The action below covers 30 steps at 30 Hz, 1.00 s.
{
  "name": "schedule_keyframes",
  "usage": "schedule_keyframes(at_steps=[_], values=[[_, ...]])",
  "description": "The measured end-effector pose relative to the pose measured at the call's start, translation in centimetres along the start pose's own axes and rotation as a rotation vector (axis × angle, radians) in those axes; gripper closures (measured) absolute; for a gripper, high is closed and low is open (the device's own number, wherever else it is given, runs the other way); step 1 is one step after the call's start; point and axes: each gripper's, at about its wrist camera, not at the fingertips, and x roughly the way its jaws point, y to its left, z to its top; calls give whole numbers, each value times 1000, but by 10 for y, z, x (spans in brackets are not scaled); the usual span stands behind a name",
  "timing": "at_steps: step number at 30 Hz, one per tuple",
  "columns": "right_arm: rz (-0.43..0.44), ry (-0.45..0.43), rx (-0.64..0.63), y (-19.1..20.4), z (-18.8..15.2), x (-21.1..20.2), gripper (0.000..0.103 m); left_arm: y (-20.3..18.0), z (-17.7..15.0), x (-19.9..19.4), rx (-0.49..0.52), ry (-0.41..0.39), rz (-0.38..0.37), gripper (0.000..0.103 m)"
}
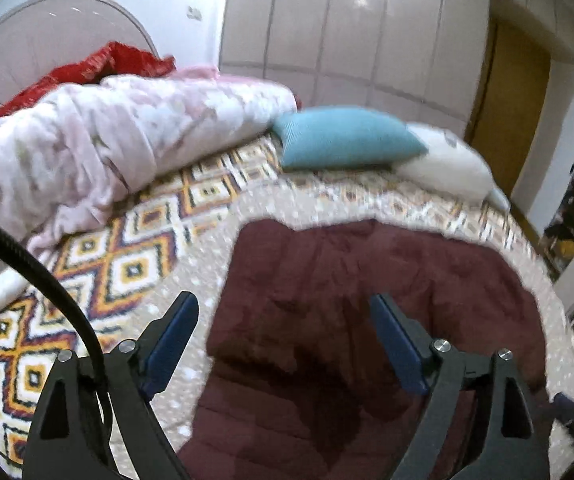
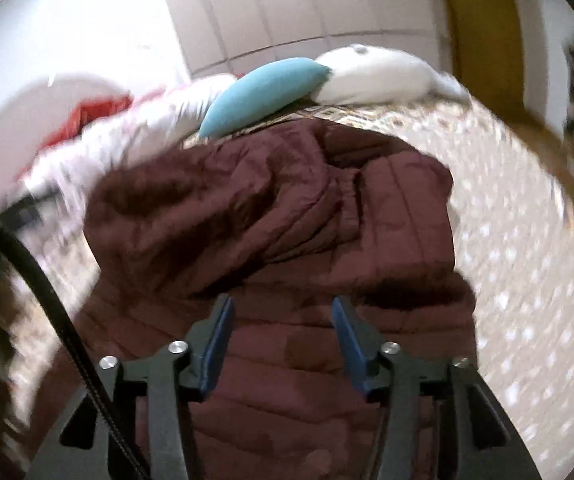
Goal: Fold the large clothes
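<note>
Maroon quilted jacket (image 2: 287, 216): on bed, atop patterned bedspread (image 1: 99, 264), partly folded, sleeve bunched across body. Left tool (image 1: 285, 312): jaws wide apart, nothing between, above jacket. Right tool (image 2: 283, 312): jaws apart, empty, over jacket. Teal cushion (image 1: 343, 136), white pillow (image 2: 371, 76), pink duvet (image 1: 99, 140) behind.

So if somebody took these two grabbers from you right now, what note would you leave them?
Left gripper: open, empty, above the maroon quilted jacket.
Right gripper: open, nothing between the fingers, over the same jacket.
Jacket lies on the patterned bedspread, one part folded over its middle, bunched.
Left: neaten and finish the fold.
</note>
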Motion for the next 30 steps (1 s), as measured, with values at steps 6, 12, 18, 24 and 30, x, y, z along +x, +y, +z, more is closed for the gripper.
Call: schedule_keyframes(at_steps=[6, 12, 18, 24, 30], values=[[175, 68, 257, -5, 0, 30, 41, -25, -38, 66, 108, 283, -21, 89], [301, 172, 423, 22, -5, 97, 41, -38, -67, 73, 156, 310, 39, 91], [201, 187, 366, 32, 3, 110, 94, -29, -67, 41, 136, 292, -32, 91], [-34, 176, 353, -7, -2, 92, 94, -16, -61, 3, 134, 184, -29, 90], [68, -39, 347, 3, 10, 38, 92, -16, -38, 10, 87, 124, -38, 70]])
